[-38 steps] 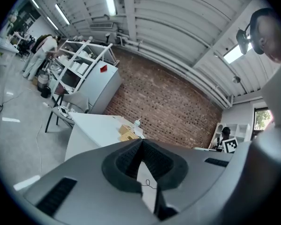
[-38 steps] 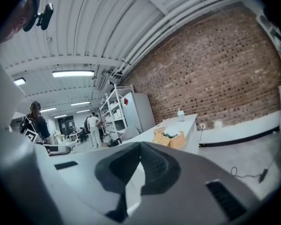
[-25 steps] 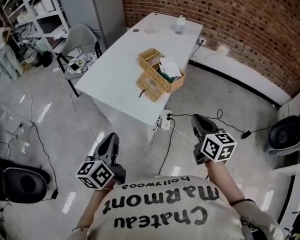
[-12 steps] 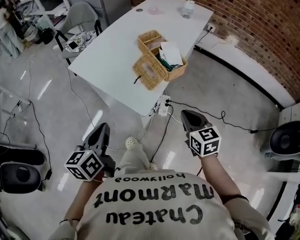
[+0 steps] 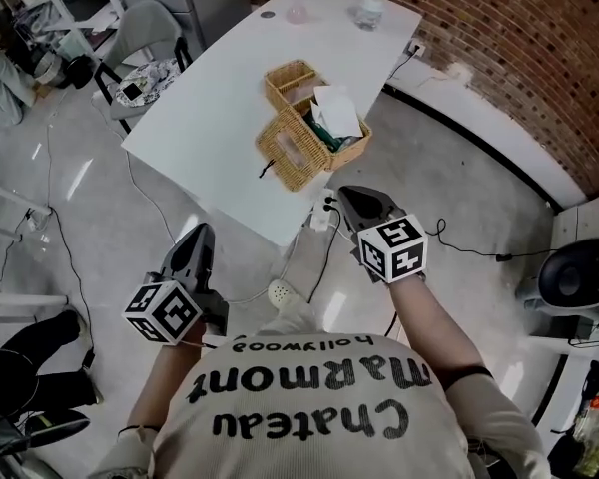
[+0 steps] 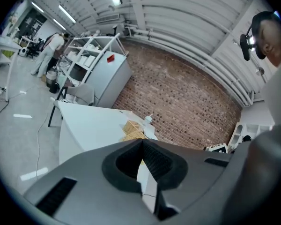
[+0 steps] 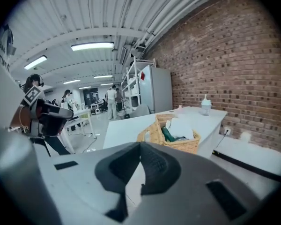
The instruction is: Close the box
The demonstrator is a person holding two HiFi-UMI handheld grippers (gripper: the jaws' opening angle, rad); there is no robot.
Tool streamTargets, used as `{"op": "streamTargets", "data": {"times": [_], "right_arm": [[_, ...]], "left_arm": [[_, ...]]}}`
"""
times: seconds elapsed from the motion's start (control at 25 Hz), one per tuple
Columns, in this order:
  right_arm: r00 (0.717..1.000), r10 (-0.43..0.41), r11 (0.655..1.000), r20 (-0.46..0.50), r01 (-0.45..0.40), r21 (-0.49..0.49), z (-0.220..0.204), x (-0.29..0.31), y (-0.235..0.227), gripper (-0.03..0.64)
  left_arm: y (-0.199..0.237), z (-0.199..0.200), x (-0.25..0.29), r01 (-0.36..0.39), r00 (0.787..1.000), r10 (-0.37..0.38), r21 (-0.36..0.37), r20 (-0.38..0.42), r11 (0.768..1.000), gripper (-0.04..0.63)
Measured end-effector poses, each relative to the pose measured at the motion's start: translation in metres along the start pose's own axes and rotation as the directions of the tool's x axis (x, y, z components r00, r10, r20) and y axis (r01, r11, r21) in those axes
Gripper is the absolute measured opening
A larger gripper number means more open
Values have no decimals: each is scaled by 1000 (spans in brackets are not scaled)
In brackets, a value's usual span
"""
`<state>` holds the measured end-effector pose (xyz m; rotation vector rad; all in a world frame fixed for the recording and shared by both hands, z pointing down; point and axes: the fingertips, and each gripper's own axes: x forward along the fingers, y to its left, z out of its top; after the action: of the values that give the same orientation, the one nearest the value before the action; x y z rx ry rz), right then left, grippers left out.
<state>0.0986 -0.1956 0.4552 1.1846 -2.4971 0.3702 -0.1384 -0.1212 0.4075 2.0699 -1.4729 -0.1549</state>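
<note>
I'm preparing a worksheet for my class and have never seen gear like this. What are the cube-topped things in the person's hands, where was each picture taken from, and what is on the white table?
There is no robot here. A person holds a hand tool in each hand, and each tool ends in a two-jaw claw. The marked cubes are part of the tools. The head view comes from a camera on the person's head, looking down: the left claw is on the left and the right claw on the right. The two gripper views come from cameras riding on the tools, looking along the jaws. Both claws are shut and hold nothing. Ahead is a white table with a wicker box. Its lid is open, and white and green things lie inside. A smaller basket sits beside it, and a bottle stands at the far end.
</note>
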Motion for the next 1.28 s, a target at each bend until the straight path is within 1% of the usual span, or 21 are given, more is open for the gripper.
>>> {"op": "streamTargets", "data": {"times": [0.04, 0.08, 0.12, 0.16, 0.24, 0.32, 0.4, 0.48, 0.56, 0.6, 0.68, 0.8, 0.84, 0.88, 1.0, 1.08, 1.12, 1.16, 1.2, 1.24, 1.28], "right_arm": [[1000, 9, 1000, 0, -9, 3, 5, 8, -1, 5], [1000, 19, 1000, -5, -19, -1, 10, 17, -2, 19], [999, 29, 999, -16, -30, -17, 13, 26, -2, 49], [999, 39, 998, -30, -40, -45, 15, 35, -3, 61], [996, 59, 989, -72, -68, -135, 17, 51, -2, 75], [988, 75, 962, -133, -107, -253, 13, 67, 2, 111], [977, 79, 921, -197, -148, -360, 7, 81, 5, 118], [965, 78, 874, -252, -188, -449, -1, 91, 8, 120], [950, 83, 806, -300, -241, -541, -7, 99, 13, 157], [942, 84, 762, -326, -272, -588, -11, 103, 17, 180], [919, 74, 653, -387, -338, -678, -22, 110, 22, 189], [882, 4, 465, -472, -420, -780, -45, 116, 22, 229], [874, -27, 406, -484, -433, -805, -50, 118, 21, 239], [871, -57, 355, -489, -440, -825, -55, 120, 18, 242], [866, -148, 226, -478, -441, -869, -63, 128, 8, 239], [865, -206, 140, -457, -436, -889, -65, 133, 1, 219], [866, -230, 104, -445, -432, -896, -66, 135, -1, 208], [867, -247, 79, -433, -428, -901, -65, 136, -2, 188], [868, -260, 66, -424, -422, -904, -64, 137, -3, 181], [869, -267, 64, -416, -415, -907, -64, 138, -4, 182], [871, -271, 70, -410, -407, -911, -63, 138, -4, 181]], "left_arm": [[2, 5, 6, 3, 1000, -3, 1, 5, 1000, 2], [4, 9, 12, 4, 1000, -5, 1, 8, 1000, 2], [7, 12, 17, 5, 1000, -5, -1, 7, 1000, 2], [10, 13, 22, 5, 1000, -5, -5, 3, 1000, 2], [16, 13, 30, 0, 1000, 0, -15, 0, 1000, 2], [23, 13, 35, -8, 1000, 8, -27, 2, 1000, 2], [30, 13, 36, -16, 1000, 16, -35, 4, 999, 2], [37, 9, 35, -27, 1000, 27, -44, -1, 999, 2], [44, 5, 33, -43, 999, 42, -55, -3, 998, 2], [48, 4, 31, -51, 999, 51, -58, -3, 997, 2], [55, 3, 26, -66, 998, 66, -62, 0, 996, 2], [64, 0, 17, -83, 996, 84, -72, 8, 994, 2], [66, -1, 13, -89, 996, 90, -75, 9, 993, 2], [69, -2, 9, -95, 995, 96, -76, 8, 993, 2], [77, -7, -2, -116, 993, 116, -85, 3, 990, 2], [82, -8, -8, -125, 992, 126, -90, 2, 988, 2], [84, -9, -11, -127, 992, 127, -91, 4, 988, 2], [87, -9, -13, -128, 992, 129, -92, 5, 988, 2], [88, -9, -15, -129, 991, 130, -93, 8, 987, 2], [90, -9, -17, -130, 991, 131, -94, 11, 987, 2], [91, -9, -20, -131, 991, 133, -96, 14, 987, 2]]}}
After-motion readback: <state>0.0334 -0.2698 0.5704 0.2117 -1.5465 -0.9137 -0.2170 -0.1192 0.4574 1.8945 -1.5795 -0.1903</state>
